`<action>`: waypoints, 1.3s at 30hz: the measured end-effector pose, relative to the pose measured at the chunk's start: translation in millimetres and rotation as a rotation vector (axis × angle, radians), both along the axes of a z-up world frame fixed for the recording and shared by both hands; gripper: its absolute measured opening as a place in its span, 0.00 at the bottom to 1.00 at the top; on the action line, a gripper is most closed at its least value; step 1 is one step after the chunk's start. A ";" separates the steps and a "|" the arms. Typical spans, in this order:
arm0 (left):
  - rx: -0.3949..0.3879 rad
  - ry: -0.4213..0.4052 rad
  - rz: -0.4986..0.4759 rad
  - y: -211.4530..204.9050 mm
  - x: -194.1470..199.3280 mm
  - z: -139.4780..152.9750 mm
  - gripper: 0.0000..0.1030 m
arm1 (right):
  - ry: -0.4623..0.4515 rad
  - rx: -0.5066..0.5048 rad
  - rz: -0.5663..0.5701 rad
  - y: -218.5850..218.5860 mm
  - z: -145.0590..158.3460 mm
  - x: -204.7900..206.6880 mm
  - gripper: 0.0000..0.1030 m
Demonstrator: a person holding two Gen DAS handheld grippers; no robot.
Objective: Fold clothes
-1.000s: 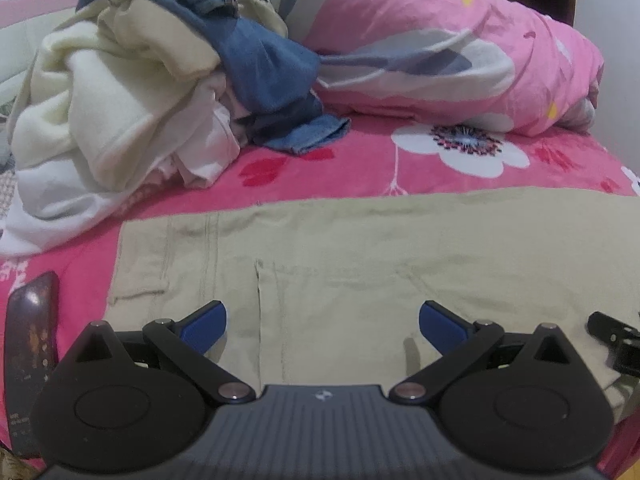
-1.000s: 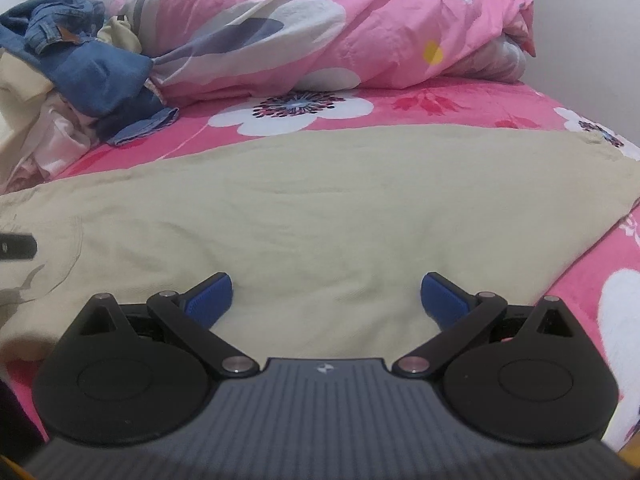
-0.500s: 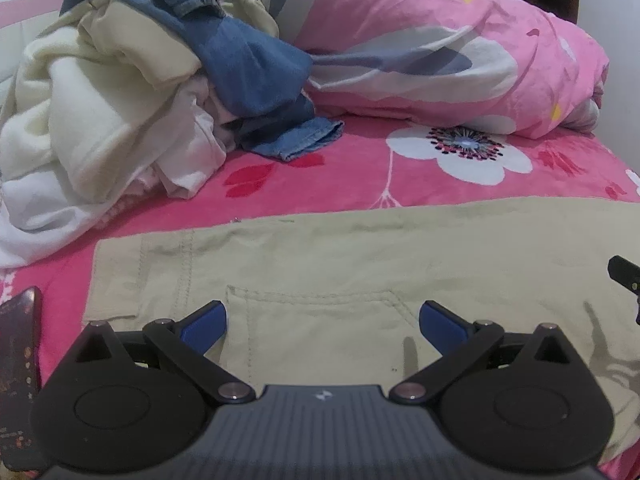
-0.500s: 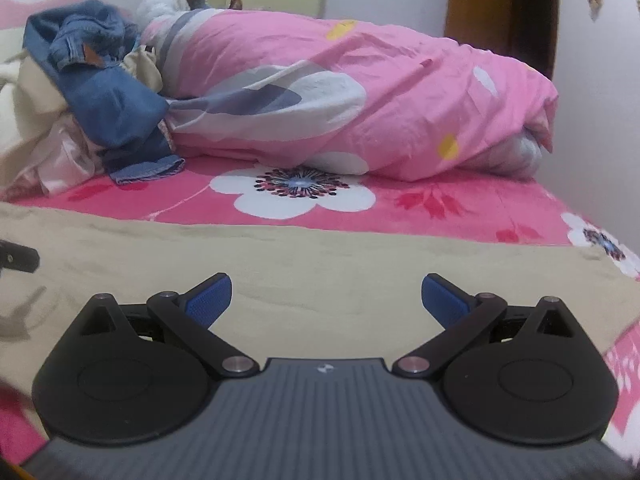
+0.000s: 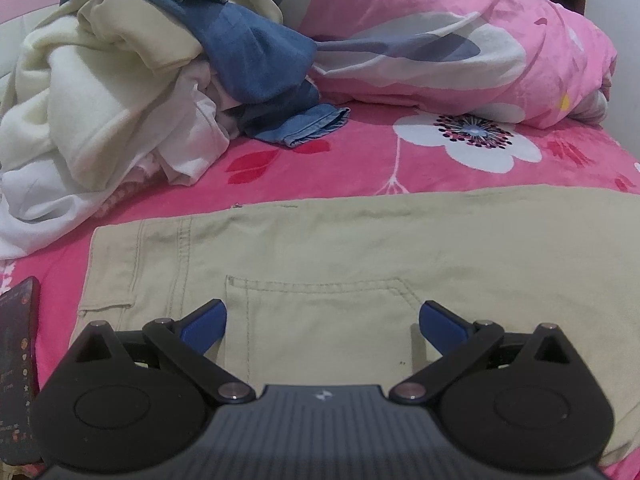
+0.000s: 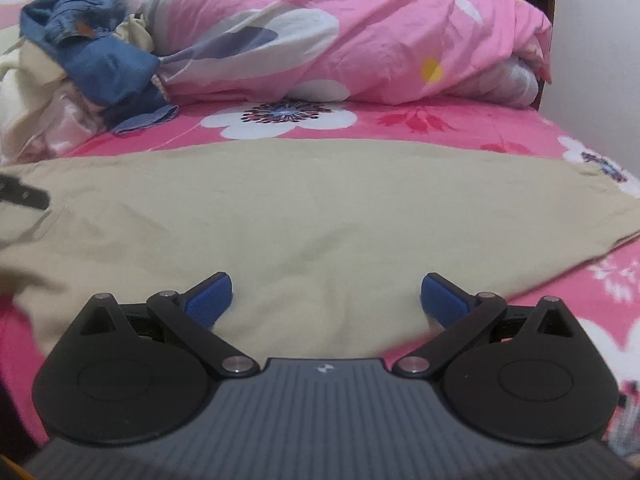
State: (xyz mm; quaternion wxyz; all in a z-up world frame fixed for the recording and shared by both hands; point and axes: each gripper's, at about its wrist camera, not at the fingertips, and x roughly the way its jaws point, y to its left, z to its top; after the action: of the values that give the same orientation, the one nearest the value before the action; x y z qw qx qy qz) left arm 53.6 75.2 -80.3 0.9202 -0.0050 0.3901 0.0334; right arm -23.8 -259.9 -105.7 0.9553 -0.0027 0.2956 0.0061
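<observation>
Pink floral bedding covers the bed on which we work, a white wall closing the room beyond. Nearest us, our left hand-held gripper hovers low over the near edge of the bed with its blue pads spread wide and nothing between them. Our right hand-held gripper is likewise spread wide and empty, held low over the same near edge.

Under both lie the khaki trousers, spread flat across the bed from its left side toward its right edge. In the left wrist view we look down on the waist end, where a stitched back pocket sits between the open fingers and a belt loop shows near the left corner of the garment. In the right wrist view the legs run off toward the right edge of the bed, and a black part of the other gripper pokes in at the left.

A dark phone-like slab lies on the bed just beside the waist, near the left edge.

Farther back, toward the far left corner, a heap of unfolded clothes in cream and white carries blue denim on top, one cuff trailing onto the sheet. Beside it, along the far edge, lies a rolled pink quilt with grey and white flowers.
</observation>
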 end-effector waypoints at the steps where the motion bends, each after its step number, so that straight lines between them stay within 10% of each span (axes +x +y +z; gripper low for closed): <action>1: 0.004 0.001 0.003 -0.7 0.2 0.6 1.00 | -0.008 0.007 -0.007 -3.1 3.8 -3.9 0.99; 13: 0.132 -0.089 -0.006 -21.9 -4.9 24.1 1.00 | -0.125 0.048 0.100 13.0 33.0 61.6 0.98; 23: 0.088 -0.044 -0.044 -36.1 11.5 12.5 1.00 | 0.018 0.094 0.077 17.0 7.5 116.8 0.98; 39: -0.010 0.009 -0.018 -23.9 17.6 -10.1 1.00 | 0.076 0.086 0.026 -12.9 -8.2 26.6 0.99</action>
State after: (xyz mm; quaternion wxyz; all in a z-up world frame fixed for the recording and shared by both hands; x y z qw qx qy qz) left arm 71.3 51.4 -90.4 0.9186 -0.0059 0.3945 0.0231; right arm 2.8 -272.8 -113.9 0.9425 0.0347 0.3309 0.0312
